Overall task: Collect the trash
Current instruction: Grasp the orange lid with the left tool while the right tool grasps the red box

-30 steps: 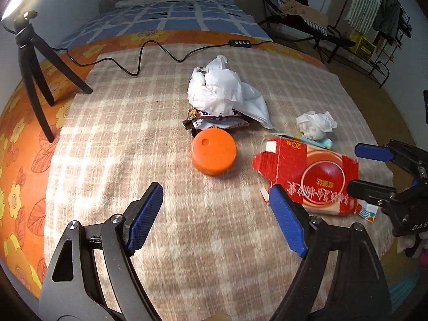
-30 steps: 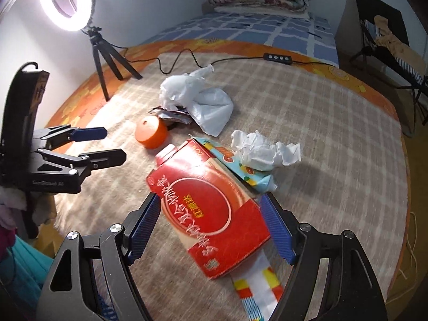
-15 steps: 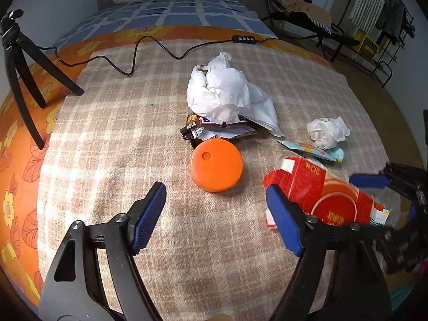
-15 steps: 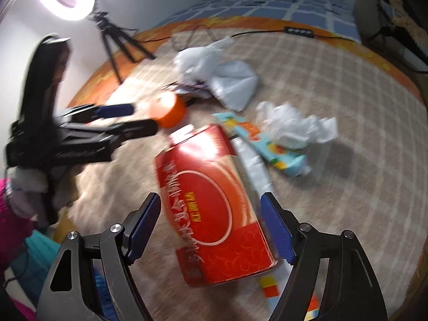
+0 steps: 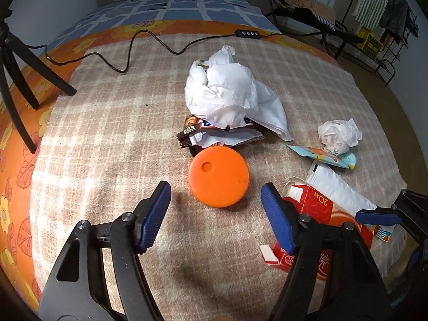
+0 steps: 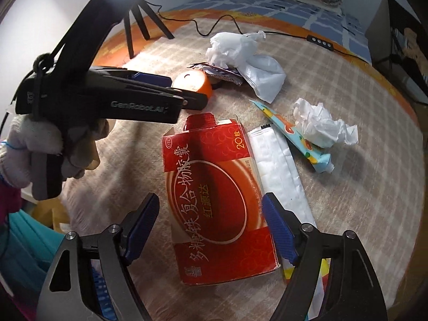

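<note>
An orange round lid (image 5: 218, 176) lies on the checked blanket (image 5: 107, 139), just past the tips of my left gripper (image 5: 215, 218). Its jaws are closing and the pads stand clear of the lid on both sides. A flat red carton (image 6: 214, 182) lies lengthwise between the fingers of my right gripper (image 6: 211, 227), whose jaws are opening without pressing on it. Beside the carton lie a white padded packet (image 6: 278, 160), a colourful pouch (image 6: 294, 131) and a crumpled tissue (image 6: 318, 125). A crumpled white bag (image 5: 227, 93) covers a snack wrapper (image 5: 208, 133).
A black tripod (image 5: 16, 67) stands at the blanket's left edge, and its cable (image 5: 128, 53) runs across the far side. A gloved hand (image 6: 32, 144) holds the left gripper (image 6: 187, 91). Something teal (image 6: 24, 240) sits below the bed's near edge. Chairs and a rack stand far right.
My left gripper has come closer to the orange lid and its jaws have narrowed. My right gripper has moved over the red carton, which now lies lengthwise between its fingers.
</note>
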Motion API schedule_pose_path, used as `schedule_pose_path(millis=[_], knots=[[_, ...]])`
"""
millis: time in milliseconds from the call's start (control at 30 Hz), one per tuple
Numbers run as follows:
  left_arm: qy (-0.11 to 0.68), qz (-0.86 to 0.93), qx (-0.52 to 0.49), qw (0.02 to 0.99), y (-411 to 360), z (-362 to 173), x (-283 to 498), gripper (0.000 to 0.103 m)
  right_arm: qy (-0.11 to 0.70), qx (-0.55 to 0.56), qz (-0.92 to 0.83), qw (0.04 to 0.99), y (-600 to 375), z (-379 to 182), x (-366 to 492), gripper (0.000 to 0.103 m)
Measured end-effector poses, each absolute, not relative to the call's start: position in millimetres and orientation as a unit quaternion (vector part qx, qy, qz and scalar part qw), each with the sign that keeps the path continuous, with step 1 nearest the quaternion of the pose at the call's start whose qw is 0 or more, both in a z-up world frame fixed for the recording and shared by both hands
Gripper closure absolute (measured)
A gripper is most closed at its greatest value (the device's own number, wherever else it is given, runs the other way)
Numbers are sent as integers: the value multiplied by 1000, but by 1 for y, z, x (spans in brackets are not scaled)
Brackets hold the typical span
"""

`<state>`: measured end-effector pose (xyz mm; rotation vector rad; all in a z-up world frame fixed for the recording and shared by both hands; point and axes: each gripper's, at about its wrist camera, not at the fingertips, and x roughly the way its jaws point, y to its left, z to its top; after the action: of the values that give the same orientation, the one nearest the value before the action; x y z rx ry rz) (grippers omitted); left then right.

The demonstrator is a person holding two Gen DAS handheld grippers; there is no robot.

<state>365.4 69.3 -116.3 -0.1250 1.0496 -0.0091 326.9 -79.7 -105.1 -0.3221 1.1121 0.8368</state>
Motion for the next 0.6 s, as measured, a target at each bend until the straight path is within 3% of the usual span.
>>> schedule_pose_path(millis=[100,167,600], knots=[[500,-3,-53,865,66,-118,368,37,505,-160,378,759,-76,-106,327,24],[503,-5,-55,863,66,-119,369,54,503,-168,374,761,-74,-106,328,24],[506,-8,-58,860,78,-118,357,55,516,-169,377,750,-65,-118,332,20]])
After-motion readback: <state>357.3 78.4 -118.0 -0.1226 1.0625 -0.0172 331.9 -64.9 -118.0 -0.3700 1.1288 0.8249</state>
